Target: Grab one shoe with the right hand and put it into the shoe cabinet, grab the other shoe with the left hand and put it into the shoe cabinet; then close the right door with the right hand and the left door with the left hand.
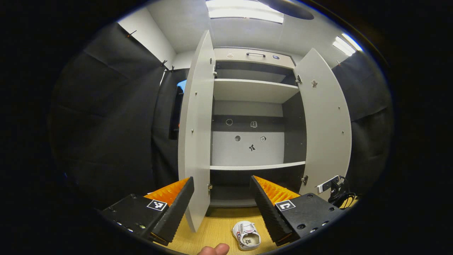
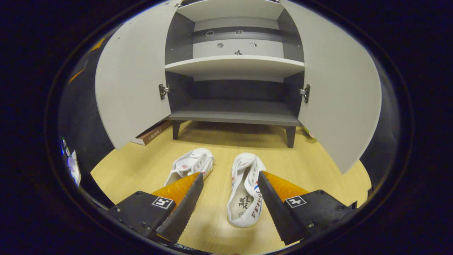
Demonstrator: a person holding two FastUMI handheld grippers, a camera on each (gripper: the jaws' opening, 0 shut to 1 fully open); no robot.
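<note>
Two white shoes lie on the wooden floor before the shoe cabinet (image 2: 235, 117), whose two doors stand wide open. In the right gripper view, the right shoe (image 2: 246, 189) lies between the fingers of my right gripper (image 2: 230, 179), which is open and untouched by it; the left shoe (image 2: 191, 164) lies just beyond the left finger. In the left gripper view, my left gripper (image 1: 222, 182) is open and held higher, facing the cabinet's shelves (image 1: 256, 165), with one shoe (image 1: 246, 235) on the floor below it.
The left door (image 2: 132, 79) and right door (image 2: 338, 88) flank the opening. A flat box (image 2: 152, 134) lies under the left door. A power strip with cables (image 1: 331, 184) sits right of the cabinet. A fingertip (image 1: 214, 250) shows at the bottom edge.
</note>
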